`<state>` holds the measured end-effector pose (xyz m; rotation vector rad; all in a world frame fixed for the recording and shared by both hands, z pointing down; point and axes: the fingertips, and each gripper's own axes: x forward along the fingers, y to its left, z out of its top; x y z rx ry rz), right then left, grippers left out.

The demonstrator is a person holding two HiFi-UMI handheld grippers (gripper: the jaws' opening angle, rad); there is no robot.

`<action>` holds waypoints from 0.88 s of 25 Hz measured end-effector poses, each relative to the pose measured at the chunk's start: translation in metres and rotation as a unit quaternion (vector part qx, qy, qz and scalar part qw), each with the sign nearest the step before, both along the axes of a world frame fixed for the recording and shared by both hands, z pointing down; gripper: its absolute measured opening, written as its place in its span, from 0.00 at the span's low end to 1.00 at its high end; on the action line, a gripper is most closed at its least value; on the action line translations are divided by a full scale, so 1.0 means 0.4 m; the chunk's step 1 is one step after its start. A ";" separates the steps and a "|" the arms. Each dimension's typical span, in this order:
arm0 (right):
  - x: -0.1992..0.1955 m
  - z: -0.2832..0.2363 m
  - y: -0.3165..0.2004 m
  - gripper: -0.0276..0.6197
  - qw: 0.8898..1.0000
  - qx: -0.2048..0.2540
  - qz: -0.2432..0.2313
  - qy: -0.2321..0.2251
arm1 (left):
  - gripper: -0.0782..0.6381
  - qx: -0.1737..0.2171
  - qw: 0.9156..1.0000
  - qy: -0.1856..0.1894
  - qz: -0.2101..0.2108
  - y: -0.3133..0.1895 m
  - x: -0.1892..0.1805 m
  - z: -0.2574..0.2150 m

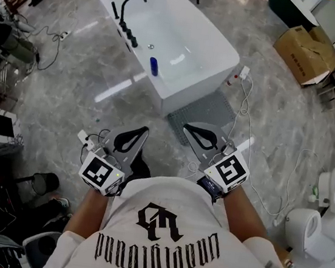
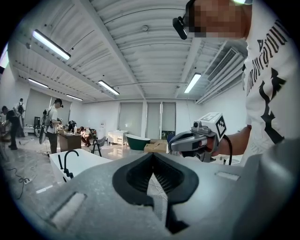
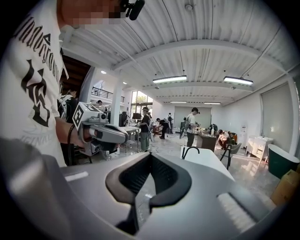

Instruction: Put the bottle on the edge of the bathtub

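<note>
**Both grippers shut and empty; bottle on the tub's edge**

The blue bottle [image 1: 154, 66] stands upright on the left edge of the white tub [image 1: 208, 59], toward its near corner. It is in line with the black faucet [image 1: 128, 5] and knobs [image 1: 130, 35] further along the same edge.

The person stands well back from the tub and holds both grippers low in front of the body. The left gripper [image 1: 142, 133] has its jaws together with nothing between them, as its own view shows. The right gripper [image 1: 190, 130] is likewise closed tight and empty. Each points roughly toward the tub, and the two are apart from each other.

A grey mat [image 1: 210, 110] lies on the floor against the tub's near end, just ahead of the right gripper. A white cable [image 1: 244, 110] trails across the floor past the mat. A cardboard box [image 1: 305, 53] sits on the floor to the right of the tub.
</note>
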<state>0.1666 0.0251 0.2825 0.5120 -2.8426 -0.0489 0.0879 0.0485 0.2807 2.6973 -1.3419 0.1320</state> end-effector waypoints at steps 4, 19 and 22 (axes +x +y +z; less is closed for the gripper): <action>0.094 0.007 0.099 0.05 1.000 -0.006 -0.011 -0.004 | 0.12 -0.008 1.000 0.002 -0.018 0.119 0.094 0.011; 0.202 -0.004 0.333 0.05 1.000 -0.010 -0.006 -0.024 | 0.12 -0.011 0.999 -0.008 -0.037 0.353 0.171 -0.008; 0.186 -0.011 0.354 0.05 1.000 -0.014 0.004 -0.028 | 0.12 -0.011 0.999 -0.007 -0.034 0.374 0.150 -0.014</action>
